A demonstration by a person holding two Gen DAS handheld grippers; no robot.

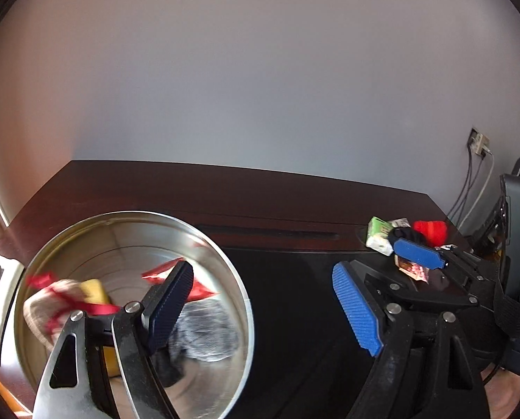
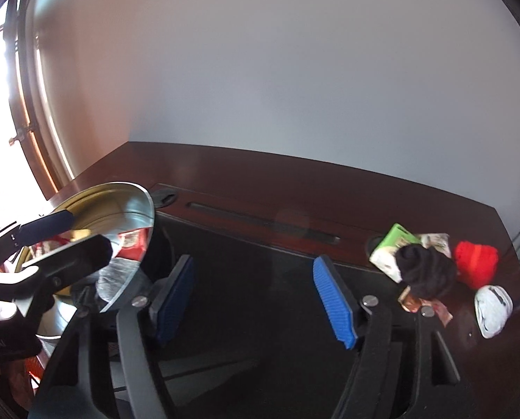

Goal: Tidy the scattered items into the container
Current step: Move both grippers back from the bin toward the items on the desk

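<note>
Two hand-held grippers show, both released and holding nothing. Left hand-held gripper has its fingers wide apart above the dark desk, its left finger in front of the metal container at the lower left of the frame. Right hand-held gripper is also apart, only bare desk between the pads. Inside the container lie a red packet, something yellow and a grey cloth. At the right of the frame remain a green box, a black sock, a red cloth and a white sock, close together.
</note>
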